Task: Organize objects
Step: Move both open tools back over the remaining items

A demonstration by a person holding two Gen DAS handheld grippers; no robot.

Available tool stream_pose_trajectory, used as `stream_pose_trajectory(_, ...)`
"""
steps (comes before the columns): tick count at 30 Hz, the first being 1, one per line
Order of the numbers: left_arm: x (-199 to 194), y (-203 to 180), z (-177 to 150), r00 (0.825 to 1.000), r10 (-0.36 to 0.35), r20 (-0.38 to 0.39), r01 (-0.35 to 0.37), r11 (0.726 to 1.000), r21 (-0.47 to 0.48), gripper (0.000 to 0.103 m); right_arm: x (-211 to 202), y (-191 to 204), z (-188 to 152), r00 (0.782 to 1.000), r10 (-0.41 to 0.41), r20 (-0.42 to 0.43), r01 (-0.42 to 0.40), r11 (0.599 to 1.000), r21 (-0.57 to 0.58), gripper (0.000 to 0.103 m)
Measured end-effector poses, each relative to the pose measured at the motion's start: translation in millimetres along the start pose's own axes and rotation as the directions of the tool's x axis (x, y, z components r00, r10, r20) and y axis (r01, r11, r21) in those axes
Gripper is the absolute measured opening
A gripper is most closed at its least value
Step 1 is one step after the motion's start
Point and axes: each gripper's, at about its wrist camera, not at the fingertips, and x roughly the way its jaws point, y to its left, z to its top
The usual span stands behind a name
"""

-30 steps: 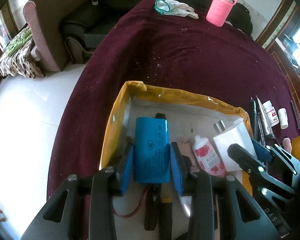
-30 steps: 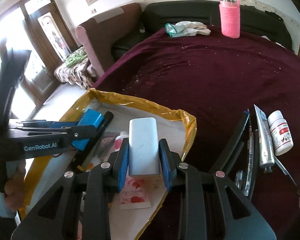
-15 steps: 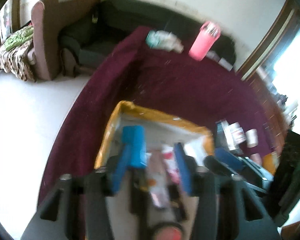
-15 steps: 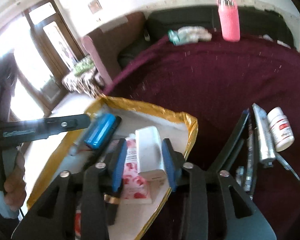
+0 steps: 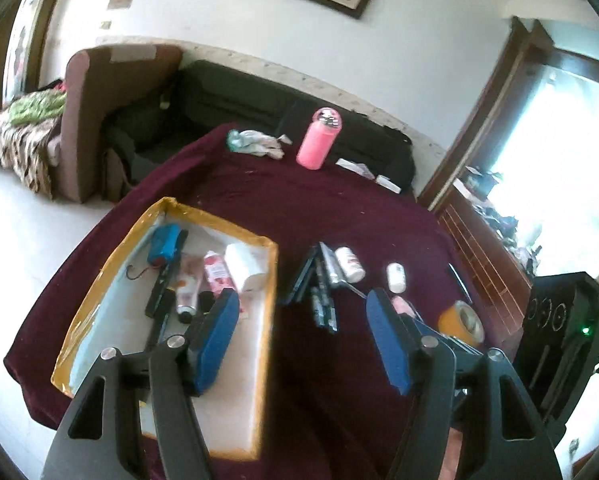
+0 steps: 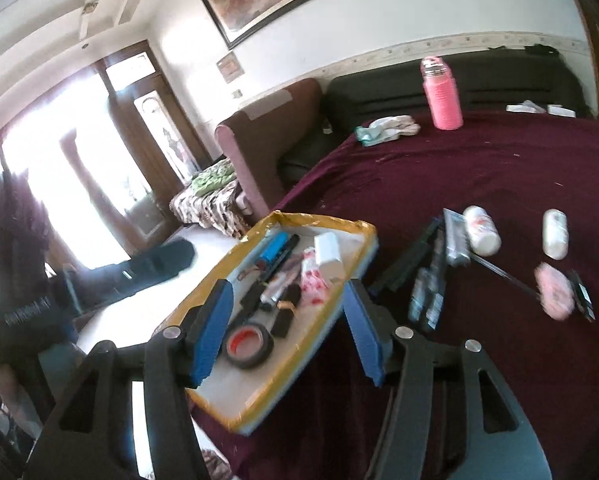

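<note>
On the maroon-covered table (image 5: 339, 216), the yellow-rimmed tray (image 5: 99, 280) now holds the blue battery pack (image 5: 164, 242) and the white box (image 5: 241, 262), both released there within the last second. Left gripper (image 5: 301, 338) and right gripper (image 6: 285, 330) are opening wide, nothing between their jaws, and have drawn back. Loose bottles (image 6: 481, 230) and pens (image 5: 323, 304) beside the tray likely remain to be sorted.

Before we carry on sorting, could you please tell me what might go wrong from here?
1. The tray hangs over the table's near edge in the right wrist view; a nudge could tip it off.
2. The white box leans on other items against the tray's wall and could slide.
3. The loose items lie close together: picking the white bottle may knock the silver tube beside it.
</note>
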Motion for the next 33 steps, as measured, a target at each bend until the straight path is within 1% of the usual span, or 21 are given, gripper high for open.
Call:
stream_pose_trajectory(5,-8.3,-22.2,-7.9,1.0,-0.017,0.003,0.017,0.999,0.028,0.06,-32.2,-16.8,-12.0,0.999,-0.021,0.04,0.018,0.998,0.064,0.057)
stream_pose_trajectory(8,-10.3,-31.0,-10.7,1.0,-0.026,-0.003,0.026,0.999,0.045,0.06,-41.4,-25.8,-12.6,0.998,-0.03,0.057,0.025,0.995,0.1,0.057)
stream_pose_trajectory(13,-13.5,-45.9,-17.1,0.999,-0.041,-0.005,0.041,0.997,0.066,0.06,-53.5,-33.3,-9.8,0.996,-0.051,0.075,0.042,0.993,0.113,0.057)
stream_pose_trajectory(19,-12.3,-50.3,-21.3,0.998,-0.053,-0.014,0.054,0.995,0.08,0.06,-62.5,-33.8,-7.7,0.992,-0.063,0.107,0.05,0.992,0.115,0.057)
stream_pose_trajectory(26,0.4,-45.8,-24.0,0.997,-0.068,-0.046,0.07,0.996,0.061,0.06,-63.8,-33.4,-8.8,0.991,-0.098,0.095,0.087,0.99,0.112,0.057)
stream_pose_trajectory(29,9.5,-45.0,-27.8,0.995,-0.066,-0.068,0.071,0.996,0.062,0.06,-59.1,-39.8,-9.6,0.991,-0.112,0.077,0.102,0.988,0.119,0.057)
stream_pose_trajectory(33,29.6,-40.7,-32.1,0.99,-0.076,-0.116,0.082,0.995,0.047,0.06,-52.0,-53.7,-16.4,0.99,-0.133,0.041,0.126,0.981,0.145,0.057)
